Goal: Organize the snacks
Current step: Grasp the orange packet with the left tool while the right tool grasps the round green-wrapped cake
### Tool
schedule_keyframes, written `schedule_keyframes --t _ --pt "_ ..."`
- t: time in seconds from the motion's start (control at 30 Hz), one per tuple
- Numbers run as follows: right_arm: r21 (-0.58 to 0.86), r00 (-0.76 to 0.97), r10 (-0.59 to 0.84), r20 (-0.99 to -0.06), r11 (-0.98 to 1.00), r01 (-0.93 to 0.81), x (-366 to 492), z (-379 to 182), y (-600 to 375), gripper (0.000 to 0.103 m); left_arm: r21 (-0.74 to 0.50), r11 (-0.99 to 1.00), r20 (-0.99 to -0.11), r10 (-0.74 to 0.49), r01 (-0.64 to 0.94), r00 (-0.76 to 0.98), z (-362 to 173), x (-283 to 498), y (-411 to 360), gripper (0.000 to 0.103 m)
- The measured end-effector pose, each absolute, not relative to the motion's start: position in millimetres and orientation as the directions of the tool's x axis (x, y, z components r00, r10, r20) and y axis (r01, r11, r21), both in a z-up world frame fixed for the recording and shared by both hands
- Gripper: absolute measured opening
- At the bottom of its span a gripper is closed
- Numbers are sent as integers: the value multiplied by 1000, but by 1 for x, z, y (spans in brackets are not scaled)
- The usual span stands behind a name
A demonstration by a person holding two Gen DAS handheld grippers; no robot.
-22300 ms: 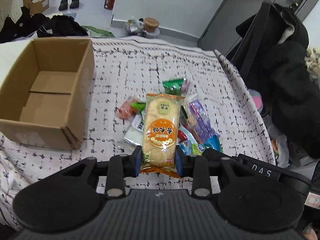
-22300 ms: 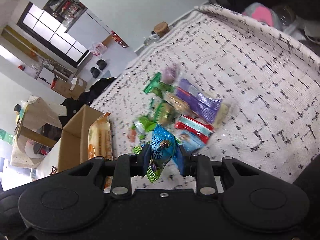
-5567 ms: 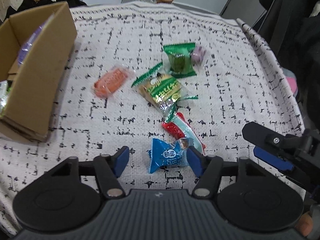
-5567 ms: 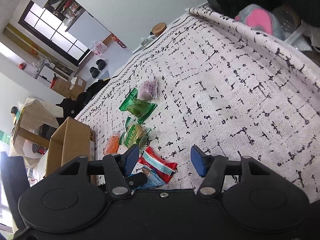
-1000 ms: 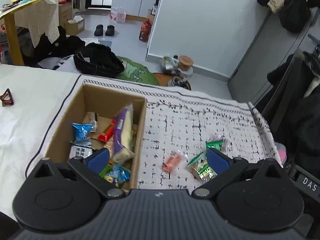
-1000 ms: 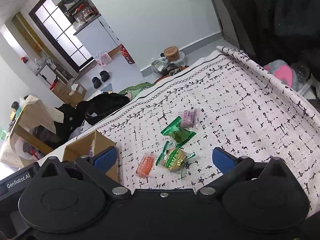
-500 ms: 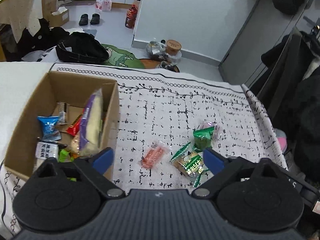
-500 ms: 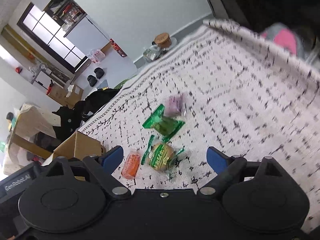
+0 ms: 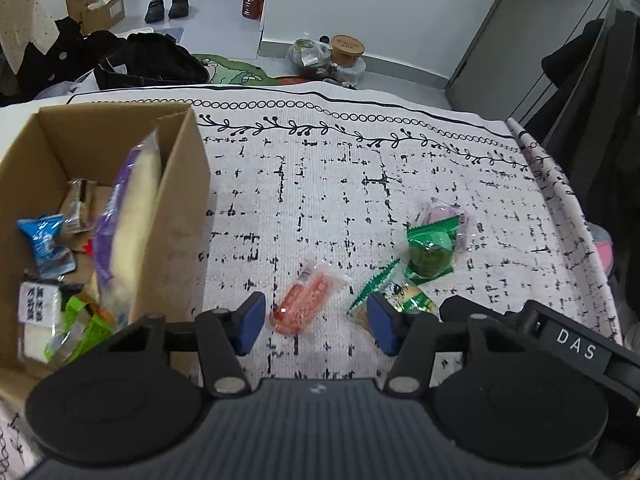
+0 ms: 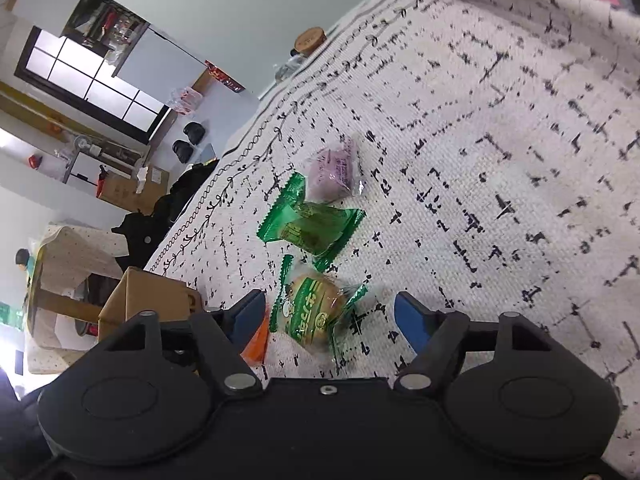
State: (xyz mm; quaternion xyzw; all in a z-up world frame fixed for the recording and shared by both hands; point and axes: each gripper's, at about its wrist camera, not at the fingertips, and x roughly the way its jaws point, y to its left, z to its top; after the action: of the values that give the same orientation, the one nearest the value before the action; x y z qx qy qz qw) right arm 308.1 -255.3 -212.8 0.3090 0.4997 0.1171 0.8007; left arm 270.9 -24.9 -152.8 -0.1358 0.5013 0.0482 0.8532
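On the patterned cloth lie an orange snack pack, a round biscuit in a green-edged wrapper, a dark green pack and a purple pack. My left gripper is open, low over the cloth, with the orange pack between its blue pads. My right gripper is open around the round biscuit. The cardboard box at the left holds several snacks, among them a tall purple bag and a blue pack.
The cloth's right edge drops off beside dark hanging clothes. Beyond the far edge the floor holds a black bag, shoes and a lidded tub. The other gripper's black body sits at the lower right.
Both grippers have come down and forward toward the loose snacks, their open jaws narrowing. The left now frames the orange pack, the right frames the round biscuit. The snacks have not moved.
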Motion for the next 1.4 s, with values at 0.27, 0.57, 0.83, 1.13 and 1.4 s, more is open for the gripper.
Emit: schedule_keyframes --t 0.27,0.57,0.83,1.13,1.4 --pt "636 432 533 -728 759 135 317 -228 -251 68 -160 959 -888 -37 -232 459 -175 291 -25 54" --pt "657 427 556 -713 742 131 325 -236 -247 68 -148 959 -911 -36 -244 410 -200 293 -25 45" --pt "663 430 564 -705 739 118 328 -239 -241 60 -201 959 -909 -106 -202 402 -202 295 -33 22" --pt "658 420 554 -719 738 153 322 -241 -248 28 -221 948 -913 -119 -228 390 -200 281 -34 17" --pt "678 440 569 -695 723 134 300 -227 -259 10 -232 939 -917 -123 -256 380 -190 268 -29 17"
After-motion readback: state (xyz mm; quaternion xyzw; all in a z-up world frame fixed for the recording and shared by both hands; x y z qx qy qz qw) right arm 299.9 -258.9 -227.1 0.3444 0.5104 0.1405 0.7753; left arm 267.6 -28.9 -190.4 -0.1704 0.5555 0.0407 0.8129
